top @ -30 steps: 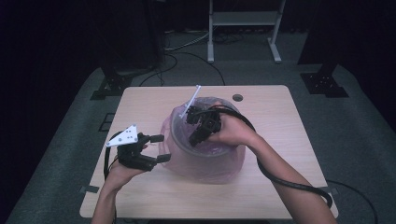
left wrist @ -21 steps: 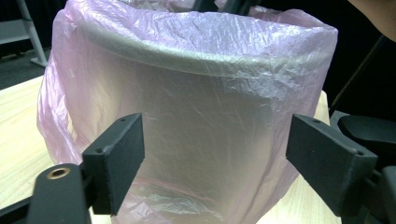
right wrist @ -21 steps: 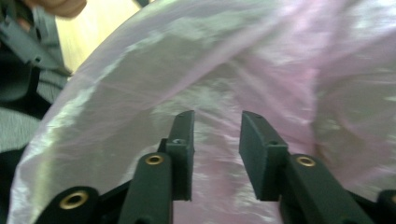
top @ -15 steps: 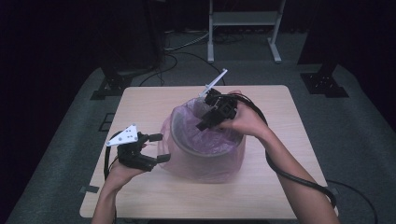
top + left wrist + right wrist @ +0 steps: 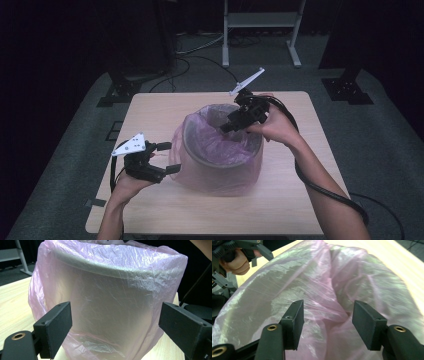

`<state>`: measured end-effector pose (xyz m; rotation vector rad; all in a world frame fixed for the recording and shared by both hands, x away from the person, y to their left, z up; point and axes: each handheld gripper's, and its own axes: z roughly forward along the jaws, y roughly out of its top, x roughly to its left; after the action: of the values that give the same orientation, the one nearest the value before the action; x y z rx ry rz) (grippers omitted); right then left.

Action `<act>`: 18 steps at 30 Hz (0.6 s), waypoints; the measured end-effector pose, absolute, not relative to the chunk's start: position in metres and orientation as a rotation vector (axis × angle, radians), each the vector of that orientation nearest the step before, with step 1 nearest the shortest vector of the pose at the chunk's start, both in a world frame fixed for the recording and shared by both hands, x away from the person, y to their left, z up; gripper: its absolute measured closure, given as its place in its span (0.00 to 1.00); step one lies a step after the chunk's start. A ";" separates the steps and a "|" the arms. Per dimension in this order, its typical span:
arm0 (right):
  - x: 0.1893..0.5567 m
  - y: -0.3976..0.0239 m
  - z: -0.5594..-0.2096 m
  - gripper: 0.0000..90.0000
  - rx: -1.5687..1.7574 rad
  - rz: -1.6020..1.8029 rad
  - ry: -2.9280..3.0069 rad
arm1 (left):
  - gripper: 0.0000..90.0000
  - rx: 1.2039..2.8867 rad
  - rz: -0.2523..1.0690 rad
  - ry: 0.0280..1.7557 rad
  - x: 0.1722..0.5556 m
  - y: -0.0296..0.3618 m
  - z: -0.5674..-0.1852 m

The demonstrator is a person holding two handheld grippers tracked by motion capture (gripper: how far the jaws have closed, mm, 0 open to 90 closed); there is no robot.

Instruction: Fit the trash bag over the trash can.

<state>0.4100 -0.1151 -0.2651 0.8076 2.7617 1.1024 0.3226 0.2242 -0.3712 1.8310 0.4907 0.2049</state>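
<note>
High view: a pink bag [image 5: 220, 150] is fitted in a bin [image 5: 252, 150] mid-table. The right gripper [image 5: 226, 127] is held over the far rim, the left gripper [image 5: 169, 157] just beside the near wall.

Left gripper view: jaws have just been opening, nothing pinched.

Right gripper view: jaws have just been opening too, w/ loose bag [image 5: 332, 302] between but not gripped (pads apart). Bag should be pushed down evenly, no tearing.

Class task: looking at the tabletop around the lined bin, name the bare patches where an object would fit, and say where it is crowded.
Free: the far-left corner of the table behind the left gripper, and the near strip along the front edge, between the two forearms. Crowded: the middle, taken by the bin with its pink bag, the left gripper beside it and the right gripper over its rim.
</note>
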 end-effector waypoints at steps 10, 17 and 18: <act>0.406 -0.151 -0.259 0.45 0.869 1.150 2.677 | 0.11 1.837 0.199 0.502 0.322 0.224 -0.375; 0.401 -0.177 -0.261 0.44 0.913 1.192 2.625 | 0.11 1.844 0.200 0.521 0.321 0.225 -0.378; 0.401 -0.177 -0.261 0.44 0.913 1.192 2.625 | 0.11 1.844 0.200 0.521 0.321 0.225 -0.378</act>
<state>0.4012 -0.1765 -0.2605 0.9126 2.6250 1.1924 0.3211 0.2249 -0.3779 1.8445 0.5214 0.2000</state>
